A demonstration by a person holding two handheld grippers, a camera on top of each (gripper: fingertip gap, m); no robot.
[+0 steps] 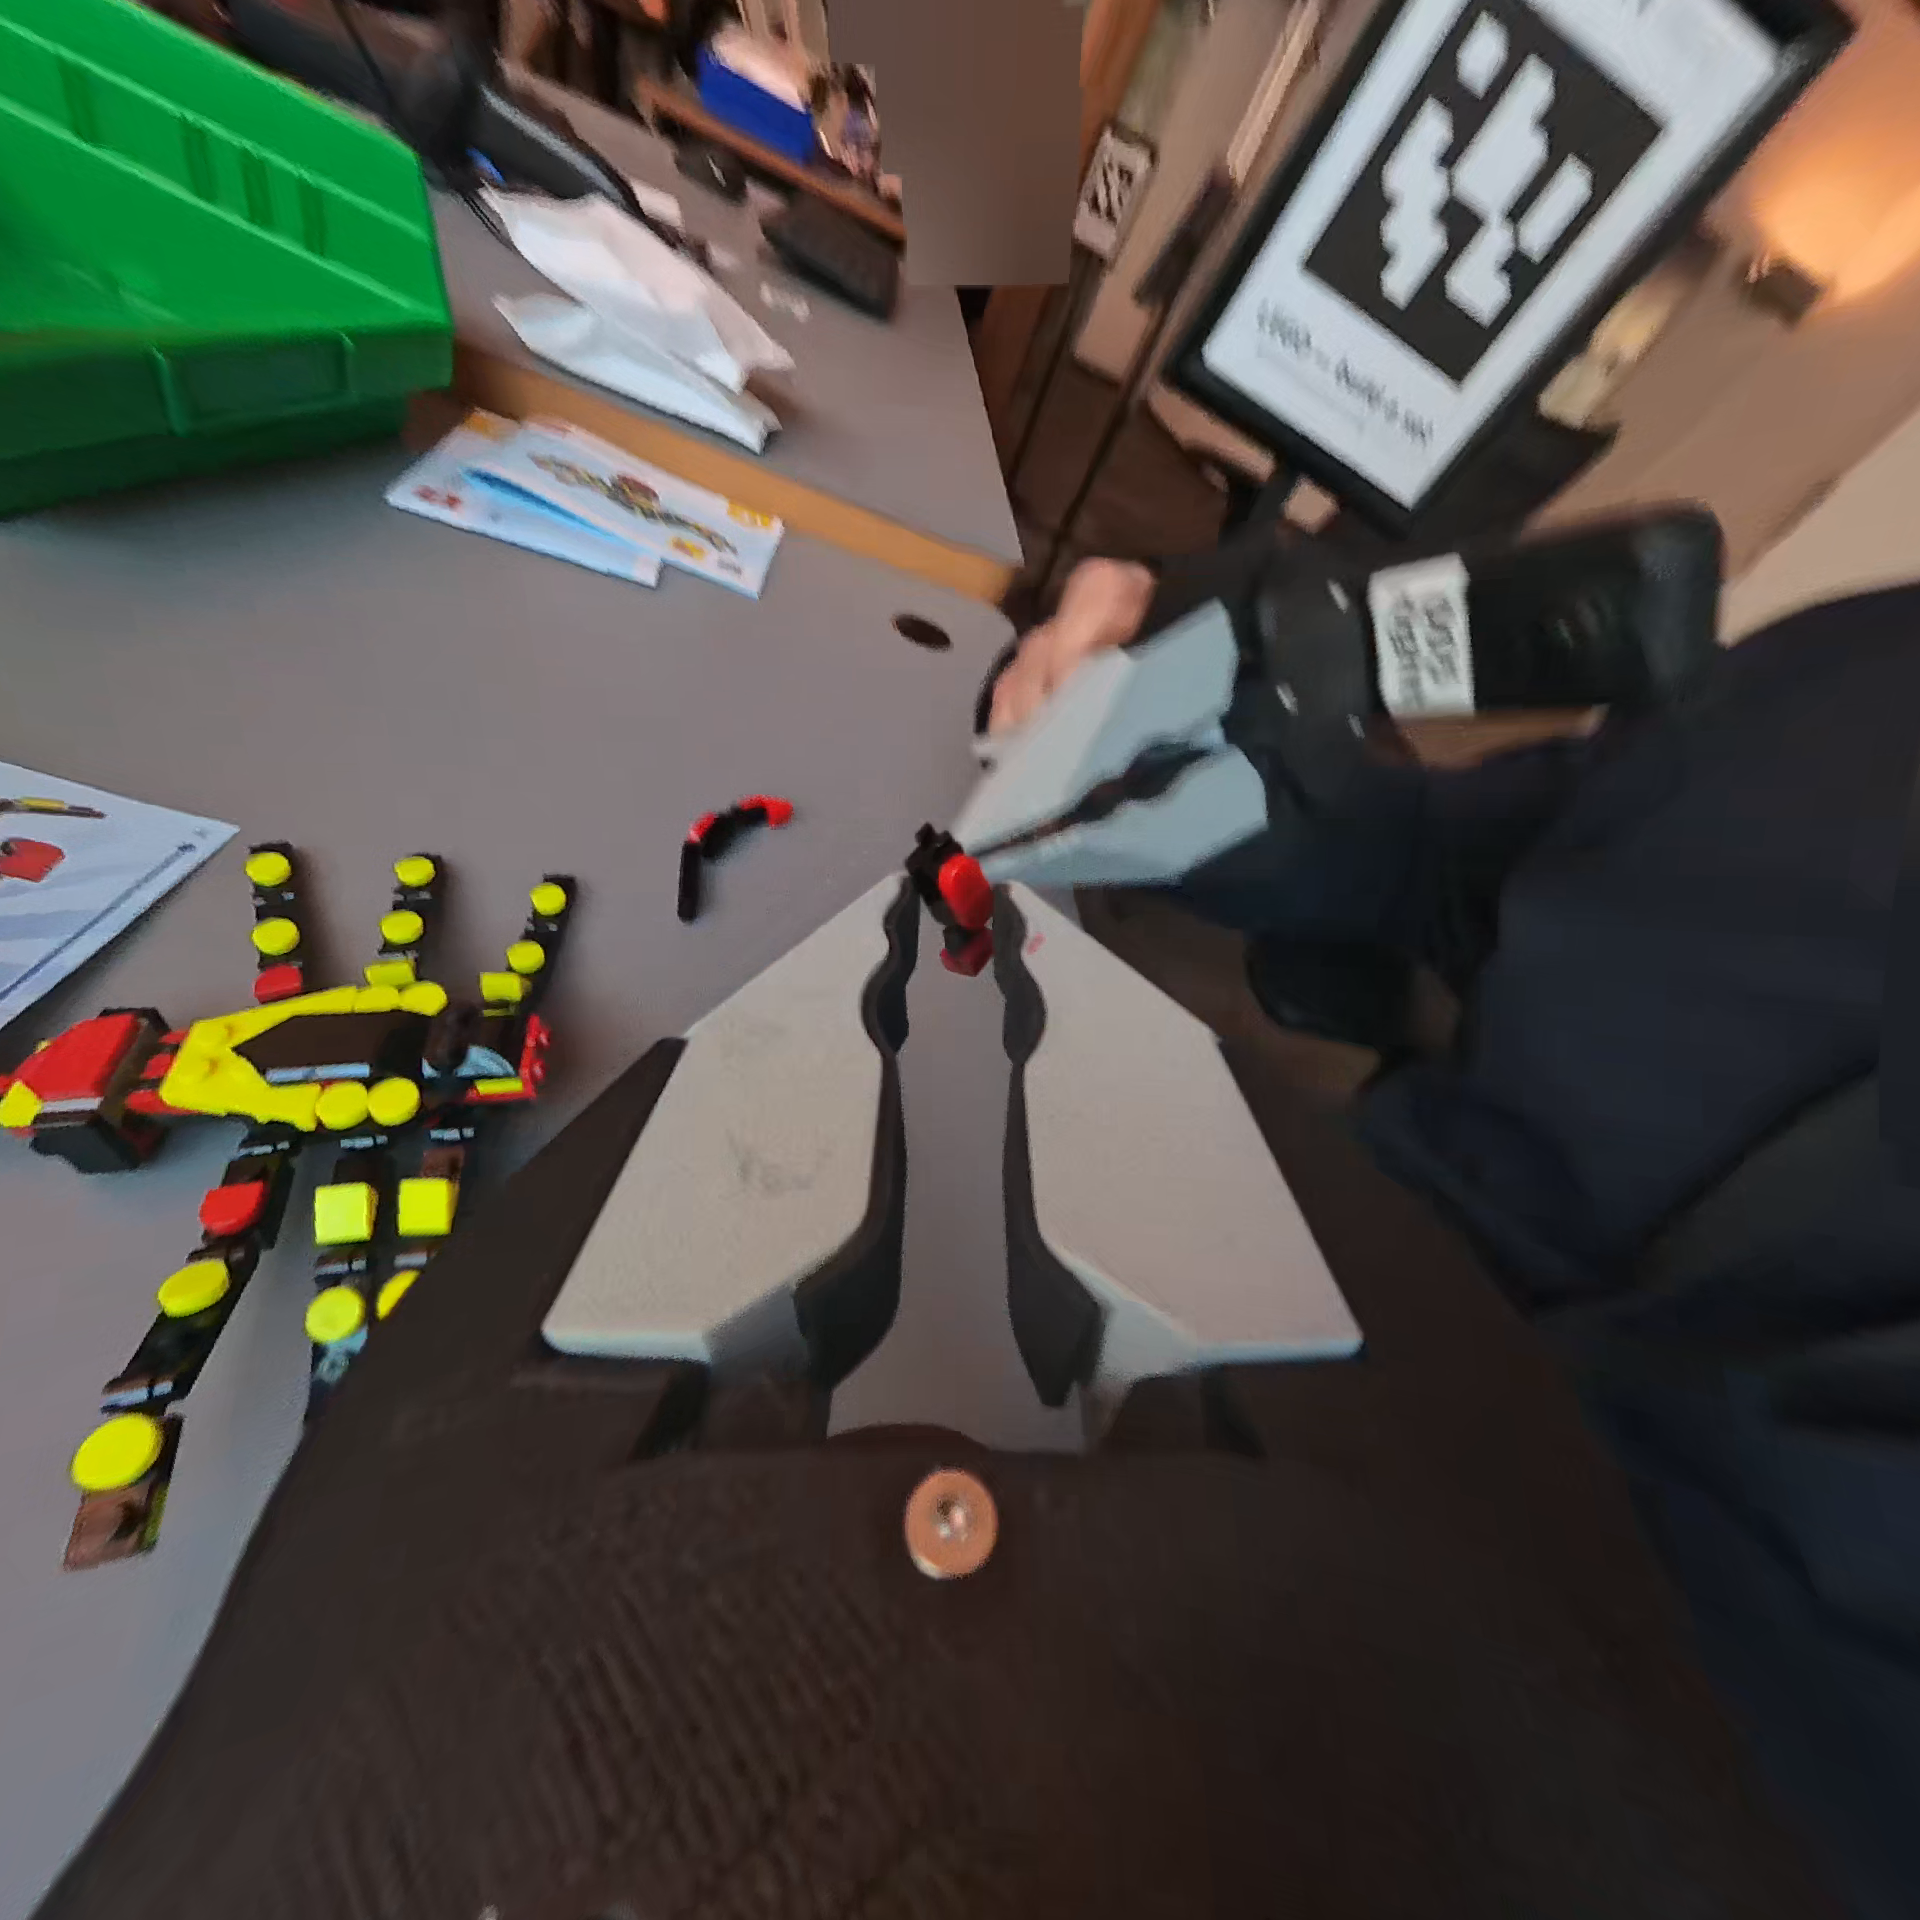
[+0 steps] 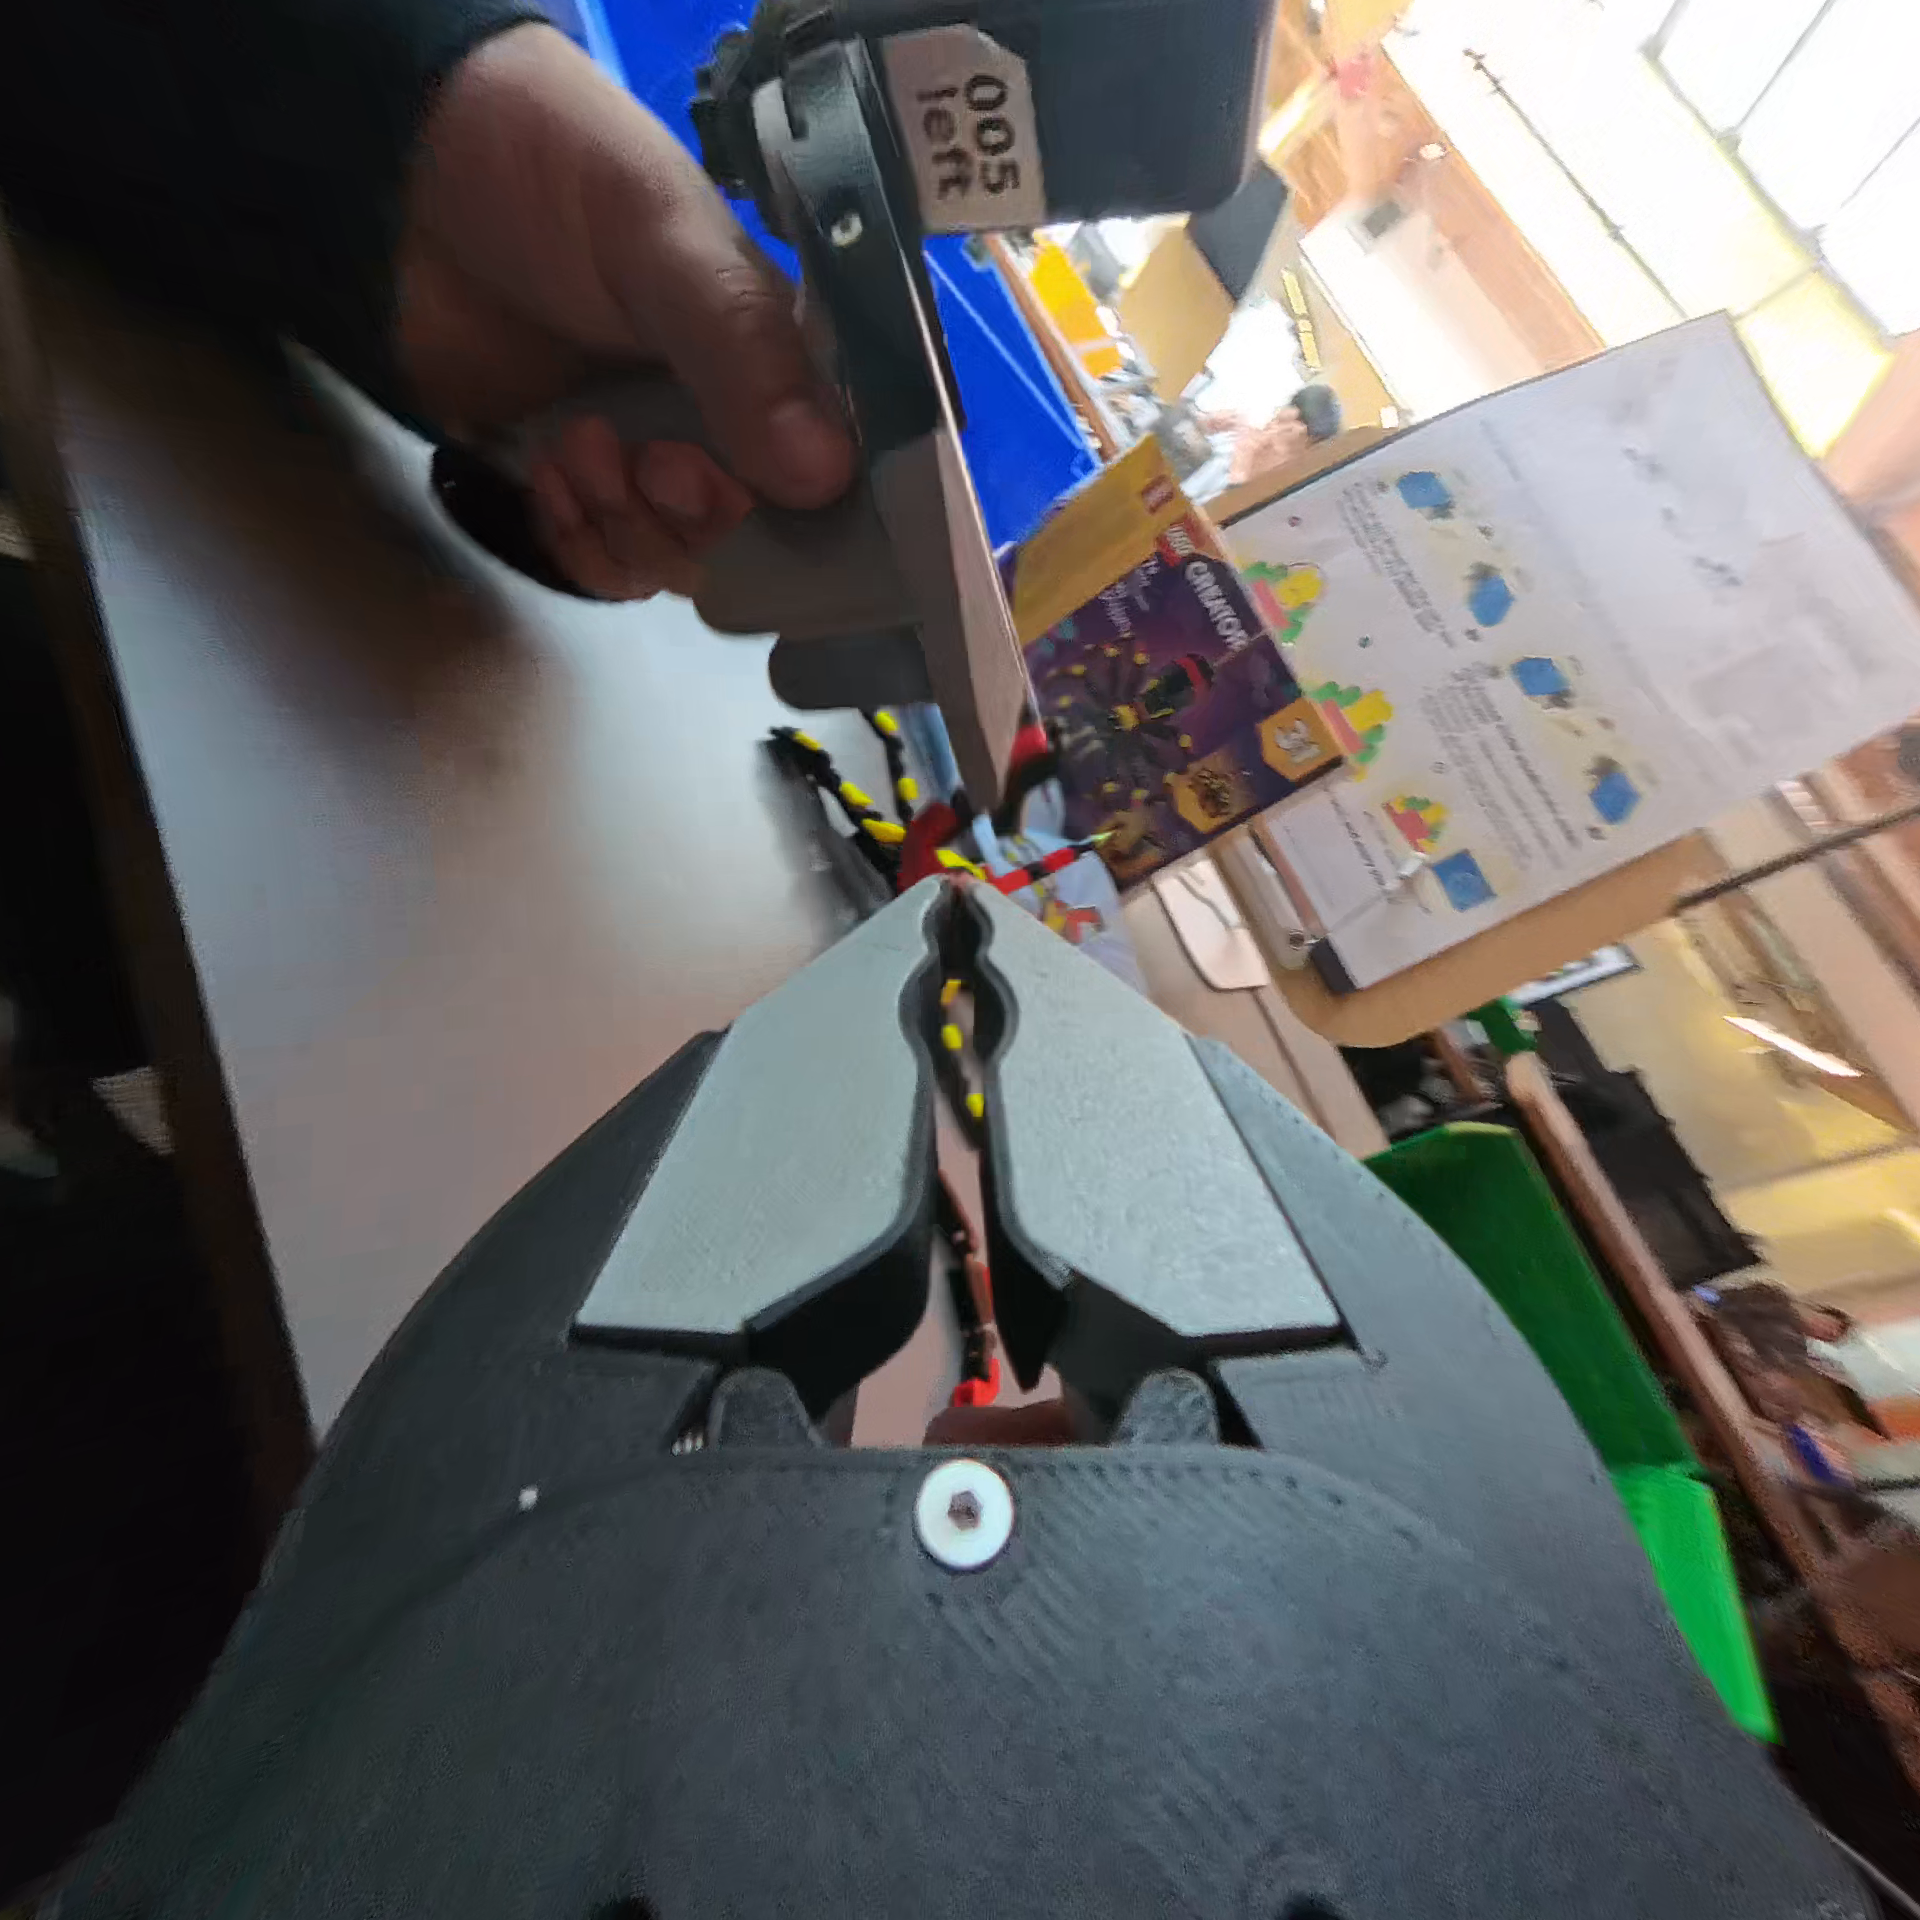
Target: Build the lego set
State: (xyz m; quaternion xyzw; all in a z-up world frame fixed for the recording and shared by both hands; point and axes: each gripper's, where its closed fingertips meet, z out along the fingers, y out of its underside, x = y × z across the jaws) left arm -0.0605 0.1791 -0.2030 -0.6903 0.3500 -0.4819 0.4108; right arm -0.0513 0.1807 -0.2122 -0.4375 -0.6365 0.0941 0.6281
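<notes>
My left gripper (image 1: 951, 914) is shut on a small red and black lego piece (image 1: 961, 894), held above the grey table's right edge. My right gripper (image 1: 940, 844) comes in from the right, and its shut tips pinch the black end of the same piece. In the right wrist view my right gripper (image 2: 954, 885) is shut, and the left gripper (image 2: 992, 795) reaches down from above to meet it. The spider-like model (image 1: 301, 1070), black with yellow and red parts, lies on the table at the left. It also shows in the right wrist view (image 2: 883, 821).
A loose black and red curved piece (image 1: 727, 847) lies between model and grippers. A green bin (image 1: 208, 260), instruction booklets (image 1: 592, 509) and white bags (image 1: 644, 322) are at the back. A lego box (image 2: 1164, 707) and a printed sheet (image 2: 1558, 644) stand behind.
</notes>
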